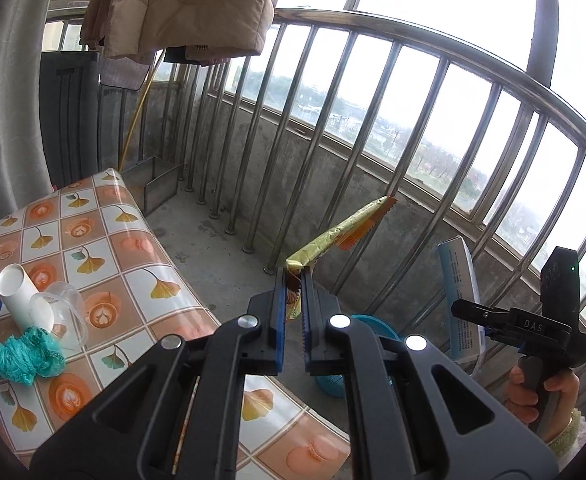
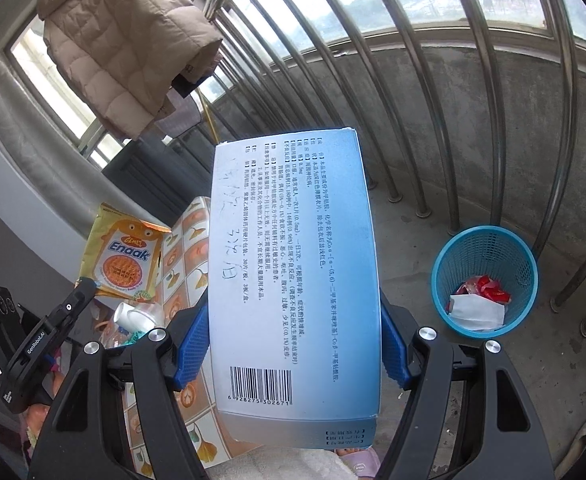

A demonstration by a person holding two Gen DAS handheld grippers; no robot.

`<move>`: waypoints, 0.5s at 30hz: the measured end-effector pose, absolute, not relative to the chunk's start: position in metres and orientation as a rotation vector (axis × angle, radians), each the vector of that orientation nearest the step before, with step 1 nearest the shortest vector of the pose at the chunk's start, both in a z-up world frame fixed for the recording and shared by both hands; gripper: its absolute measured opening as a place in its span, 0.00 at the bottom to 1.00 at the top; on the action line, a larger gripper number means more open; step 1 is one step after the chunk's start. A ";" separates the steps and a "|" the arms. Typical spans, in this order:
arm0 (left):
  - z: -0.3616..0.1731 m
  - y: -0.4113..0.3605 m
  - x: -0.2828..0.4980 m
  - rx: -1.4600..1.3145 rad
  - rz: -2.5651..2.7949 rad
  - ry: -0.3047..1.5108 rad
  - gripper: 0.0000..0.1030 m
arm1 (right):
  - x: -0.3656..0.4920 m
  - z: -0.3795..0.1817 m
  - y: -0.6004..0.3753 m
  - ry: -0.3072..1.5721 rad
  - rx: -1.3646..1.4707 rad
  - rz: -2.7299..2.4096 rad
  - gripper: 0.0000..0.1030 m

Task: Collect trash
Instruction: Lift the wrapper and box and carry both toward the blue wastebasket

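Right wrist view: right gripper (image 2: 293,344) clamps the blue-white cardboard medicine box (image 2: 293,280); left gripper (image 1: 292,312) pinches the yellow foil snack wrapper (image 1: 333,236). Releasing before reaching the blue mesh plastic bin (image 2: 483,280) risks littering the floor.

hanging puffer jacket (image 2: 121,52), metal railing (image 1: 413,92), curtain (image 1: 9,92)

Snack wrapper (image 2: 123,256): glossy foil-like film. Medicine box (image 2: 293,280): smooth printed cardboard w/ slight sheen. Waste basket (image 2: 483,256): blue plastic mesh. Railing bars (image 1: 373,80): shiny metal. Balcony floor (image 1: 213,236) & parapet wall (image 2: 473,120): rough concrete. Tablecloth (image 1: 133,248): glossy vinyl. Jacket (image 2: 125,48): quilted matt fabric.
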State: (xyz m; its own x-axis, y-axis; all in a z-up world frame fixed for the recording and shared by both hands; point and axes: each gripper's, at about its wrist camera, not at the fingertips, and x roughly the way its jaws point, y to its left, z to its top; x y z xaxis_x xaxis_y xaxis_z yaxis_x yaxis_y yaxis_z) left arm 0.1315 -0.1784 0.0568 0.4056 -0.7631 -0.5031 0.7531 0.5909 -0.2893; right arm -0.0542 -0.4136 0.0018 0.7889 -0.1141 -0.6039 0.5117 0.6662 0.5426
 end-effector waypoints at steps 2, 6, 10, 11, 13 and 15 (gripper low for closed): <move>0.053 -0.186 0.130 -0.013 -0.960 0.653 0.05 | -0.059 -0.002 -0.420 0.568 0.781 -0.383 0.68; 0.048 -0.197 0.125 -0.001 -0.967 0.670 0.05 | -0.069 -0.010 -0.432 0.564 0.810 -0.398 0.67; 0.045 -0.211 0.117 0.020 -0.979 0.680 0.05 | -0.081 -0.016 -0.442 0.557 0.833 -0.413 0.68; 0.045 -0.214 0.115 0.025 -0.982 0.680 0.05 | -0.085 -0.018 -0.445 0.554 0.838 -0.417 0.68; 0.044 -0.221 0.110 0.035 -0.988 0.680 0.05 | -0.092 -0.021 -0.450 0.549 0.849 -0.425 0.68; 0.044 -0.228 0.105 0.045 -0.995 0.679 0.05 | -0.098 -0.024 -0.455 0.547 0.859 -0.434 0.68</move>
